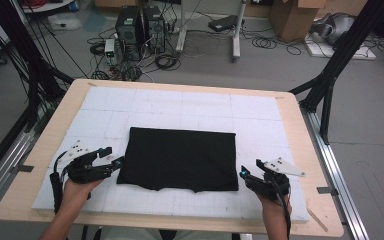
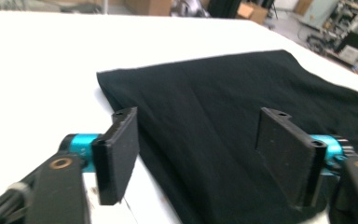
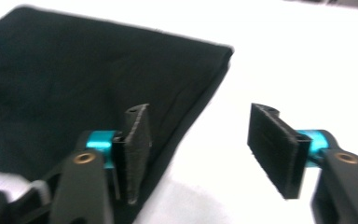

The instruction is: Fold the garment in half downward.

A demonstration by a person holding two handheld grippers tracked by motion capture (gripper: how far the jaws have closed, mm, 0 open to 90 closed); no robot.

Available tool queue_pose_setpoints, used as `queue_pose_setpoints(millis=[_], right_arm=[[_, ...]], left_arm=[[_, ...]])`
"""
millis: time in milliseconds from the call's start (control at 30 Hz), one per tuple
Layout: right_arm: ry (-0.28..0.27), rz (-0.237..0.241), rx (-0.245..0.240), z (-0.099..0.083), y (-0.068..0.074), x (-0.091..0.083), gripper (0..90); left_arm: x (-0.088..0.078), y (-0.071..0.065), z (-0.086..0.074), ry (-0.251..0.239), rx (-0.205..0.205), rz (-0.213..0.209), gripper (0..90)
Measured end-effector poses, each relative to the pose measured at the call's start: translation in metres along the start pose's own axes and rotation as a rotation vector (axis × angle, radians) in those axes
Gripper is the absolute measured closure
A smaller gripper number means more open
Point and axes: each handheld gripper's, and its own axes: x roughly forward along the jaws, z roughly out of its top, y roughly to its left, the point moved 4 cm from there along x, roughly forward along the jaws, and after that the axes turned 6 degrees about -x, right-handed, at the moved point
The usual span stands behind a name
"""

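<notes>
A folded black cloth (image 1: 179,158) lies flat in the middle of the white padded surface (image 1: 105,110). The left gripper (image 1: 114,157) sits at the cloth's near left corner, its fingers (image 2: 116,154) spread apart across that edge. The right gripper (image 1: 242,173) sits at the cloth's near right corner, fingers (image 3: 275,144) also apart, gripping nothing.

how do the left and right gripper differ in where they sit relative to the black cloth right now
The left gripper is at the black cloth's left edge, its jaws straddling that edge, with one over the fabric; the right gripper sits at the cloth's near right corner, with one jaw over the edge and the other over bare white pad. The left points rightward across the table; the right points up-left. Both are open, holding nothing.
</notes>
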Motion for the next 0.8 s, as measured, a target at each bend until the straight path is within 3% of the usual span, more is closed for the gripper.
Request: queue_pose_setpoints(millis=[133, 267, 467, 800], right_arm=[[-0.054, -0.058, -0.009, 0.002, -0.009, -0.007, 25.4], [-0.082, -0.092, -0.007, 0.001, -0.019, -0.010, 16.6], [-0.092, -0.102, 0.008, -0.001, -0.025, -0.011, 15.8], [-0.105, -0.091, 0.027, -0.004, -0.027, -0.012, 15.9]], left_arm=[[-0.002, 0.002, -0.001, -0.003, 0.033, 0.017, 21.1], [-0.011, 0.005, -0.004, -0.045, 0.027, 0.004, 20.5], [-0.017, 0.010, -0.003, -0.075, 0.031, 0.017, 18.4], [-0.014, 0.005, -0.004, -0.058, 0.065, 0.029, 18.7]])
